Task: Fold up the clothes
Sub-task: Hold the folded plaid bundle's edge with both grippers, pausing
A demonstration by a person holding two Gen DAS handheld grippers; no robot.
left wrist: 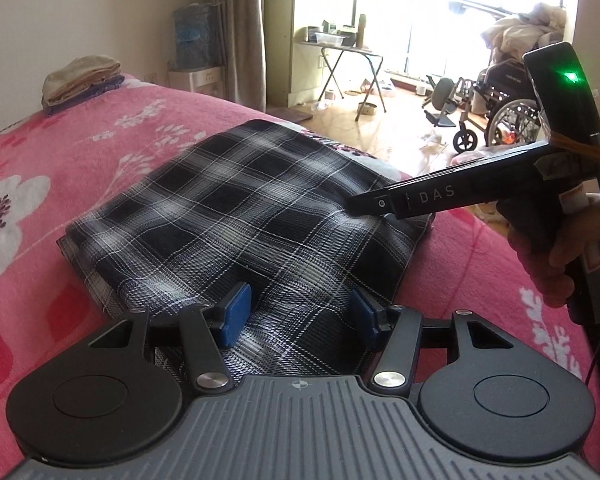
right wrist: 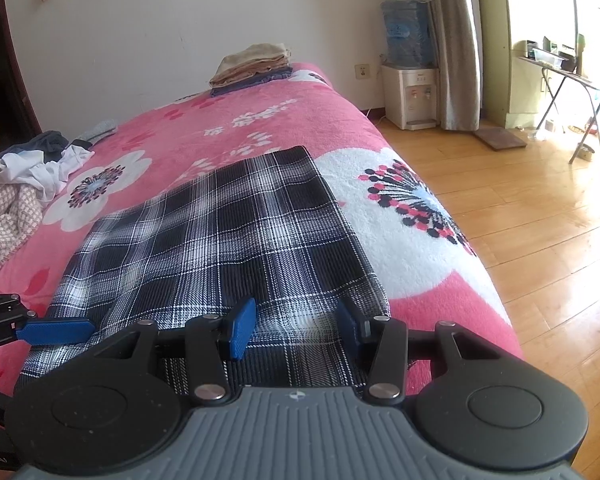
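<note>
A black-and-white plaid garment (left wrist: 236, 208) lies folded into a flat rectangle on the pink flowered bedcover (left wrist: 60, 152). My left gripper (left wrist: 300, 314) hovers over its near edge, blue pads apart, nothing pinched between them. In that view the right gripper (left wrist: 364, 204) comes in from the right, a hand (left wrist: 556, 264) on its handle, its tip over the garment's right side. From the right wrist, the garment (right wrist: 220, 240) stretches away and my right gripper (right wrist: 296, 328) stands open over its near right corner. The left gripper's blue pad (right wrist: 56, 332) shows at the left edge.
A stack of folded clothes (right wrist: 252, 64) sits at the bed's far end. Unfolded clothes (right wrist: 20, 184) are heaped at the left. The bed's edge drops to a wooden floor (right wrist: 520, 200) on the right. A water dispenser (right wrist: 410, 92), folding table (left wrist: 348, 52) and wheelchair (left wrist: 504, 104) stand beyond.
</note>
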